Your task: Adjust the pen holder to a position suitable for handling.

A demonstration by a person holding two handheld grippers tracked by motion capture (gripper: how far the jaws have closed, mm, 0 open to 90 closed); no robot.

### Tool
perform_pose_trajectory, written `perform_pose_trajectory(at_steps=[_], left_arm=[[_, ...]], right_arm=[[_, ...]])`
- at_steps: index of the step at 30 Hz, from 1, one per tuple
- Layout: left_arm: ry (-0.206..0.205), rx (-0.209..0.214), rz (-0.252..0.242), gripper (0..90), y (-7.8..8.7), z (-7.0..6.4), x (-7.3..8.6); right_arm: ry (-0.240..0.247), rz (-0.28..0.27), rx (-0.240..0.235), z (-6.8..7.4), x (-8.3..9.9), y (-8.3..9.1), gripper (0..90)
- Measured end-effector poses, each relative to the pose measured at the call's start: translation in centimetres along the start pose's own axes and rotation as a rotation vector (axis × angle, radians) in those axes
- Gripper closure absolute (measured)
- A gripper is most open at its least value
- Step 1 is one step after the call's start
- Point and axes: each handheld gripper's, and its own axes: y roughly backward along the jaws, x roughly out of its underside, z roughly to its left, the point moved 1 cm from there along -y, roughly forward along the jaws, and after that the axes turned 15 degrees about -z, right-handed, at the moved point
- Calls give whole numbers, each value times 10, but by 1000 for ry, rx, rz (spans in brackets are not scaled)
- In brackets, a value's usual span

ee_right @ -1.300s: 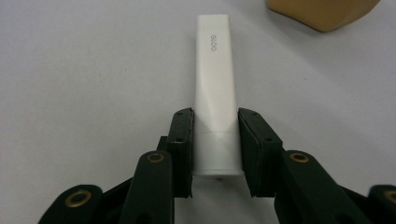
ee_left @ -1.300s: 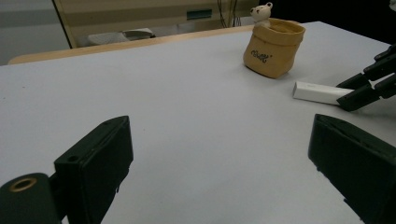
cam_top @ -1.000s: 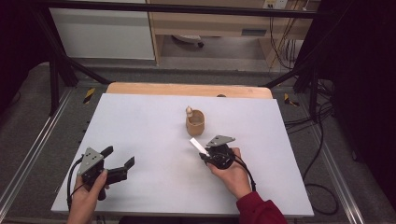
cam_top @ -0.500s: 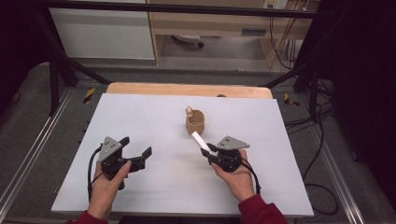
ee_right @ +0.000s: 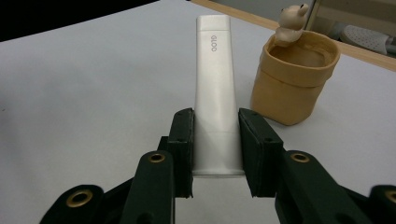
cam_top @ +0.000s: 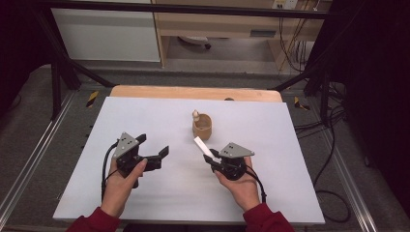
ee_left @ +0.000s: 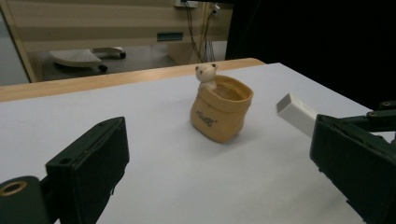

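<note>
The right gripper (ee_right: 215, 140) is clamped on the near end of a white tube (ee_right: 215, 93), which juts forward over the middle of the table (cam_top: 290, 193) toward the cup (cam_top: 202, 126) — to land it well, I judge the tube's far tip should be raised above the rim, centred on the opening and kept off the little bear figure (ee_right: 292, 18) at the back before it is let go. The left gripper (cam_top: 152, 152) hovers near the table's left edge with its jaws apart and empty — palm upright, pointing toward the cup, which stands just beyond the tube, toward the far edge.
</note>
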Motion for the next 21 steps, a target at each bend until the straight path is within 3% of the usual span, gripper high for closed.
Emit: perform_pose_trajectory(at_steps=[6,7,10,15,17,21], left_arm=[[-7,53,0,48,-17,-18,-10],[-4,90,-4,48,-23,-26,-13],[-7,107,-13,44,-28,-32,-16],[97,133,-24,47,-41,-35,-19],[97,116,-27,52,-44,-33,-18],[104,124,-20,53,-49,-32,-16]], right_arm=[[-4,-14,16,-1,-1,0,673],[-2,-14,22,-1,-1,1,673],[4,-20,31,-1,-2,2,673],[3,-53,37,-2,-7,5,673],[-8,-61,38,-1,-8,5,673],[-4,-82,42,0,-10,6,673]])
